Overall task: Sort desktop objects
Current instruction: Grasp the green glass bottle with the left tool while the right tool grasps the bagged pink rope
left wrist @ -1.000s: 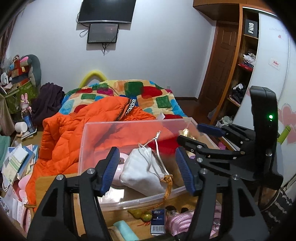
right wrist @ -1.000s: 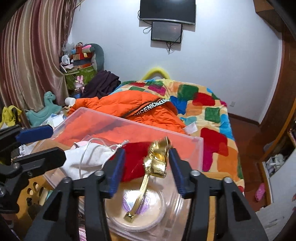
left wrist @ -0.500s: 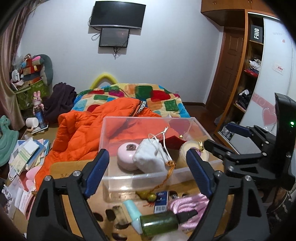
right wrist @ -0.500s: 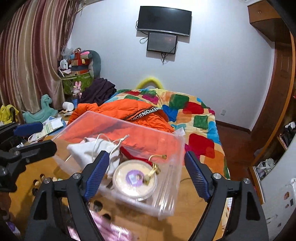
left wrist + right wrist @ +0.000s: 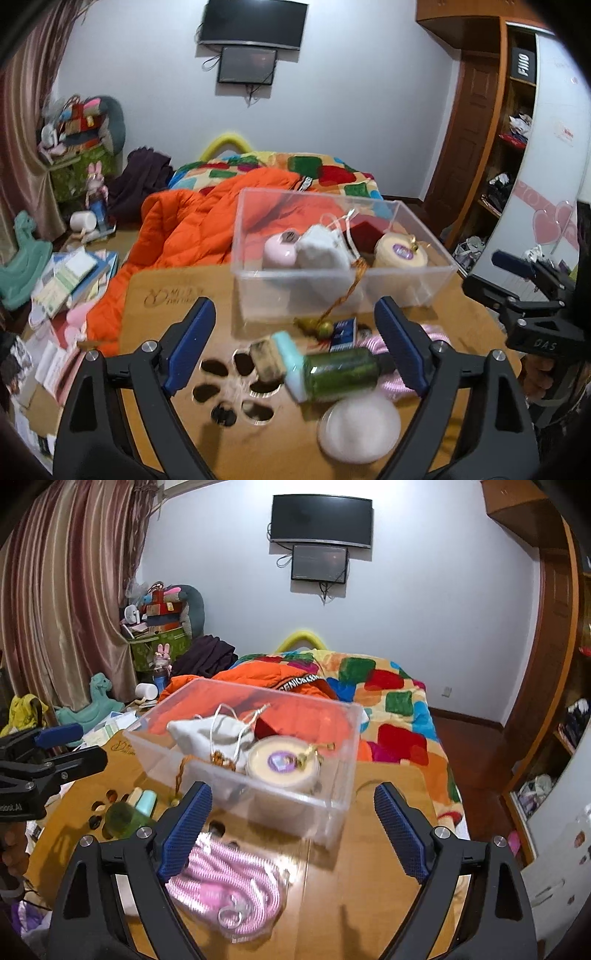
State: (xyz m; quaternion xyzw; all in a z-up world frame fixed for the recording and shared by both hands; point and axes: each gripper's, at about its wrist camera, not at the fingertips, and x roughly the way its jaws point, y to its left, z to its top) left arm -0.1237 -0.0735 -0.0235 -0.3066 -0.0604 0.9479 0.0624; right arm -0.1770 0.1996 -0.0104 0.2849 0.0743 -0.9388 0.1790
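A clear plastic box (image 5: 258, 280) (image 5: 332, 805) stands on the wooden table (image 5: 155, 317). It holds a white drawstring pouch (image 5: 321, 251) (image 5: 207, 734), a pink round case (image 5: 279, 251) and a cream round tin (image 5: 400, 254) (image 5: 282, 764). In front of the box lie a green bottle (image 5: 343, 373) (image 5: 123, 818), a pink coiled rope (image 5: 221, 890), a small blue card (image 5: 343, 330) and a white round lid (image 5: 360, 430). My left gripper (image 5: 295, 350) is open and empty above the bottle. My right gripper (image 5: 293, 834) is open and empty above the rope.
An orange jacket (image 5: 192, 229) and a patchwork quilt (image 5: 388, 698) cover the bed behind the table. Books and papers (image 5: 70, 277) are piled at the left. A wardrobe with shelves (image 5: 517, 147) stands at the right. The tabletop has flower-shaped cut-outs (image 5: 236, 384).
Both grippers have opened wide and drawn back from the box. The right one has let go of the tin's gold ribbon; the tin sits in the box.
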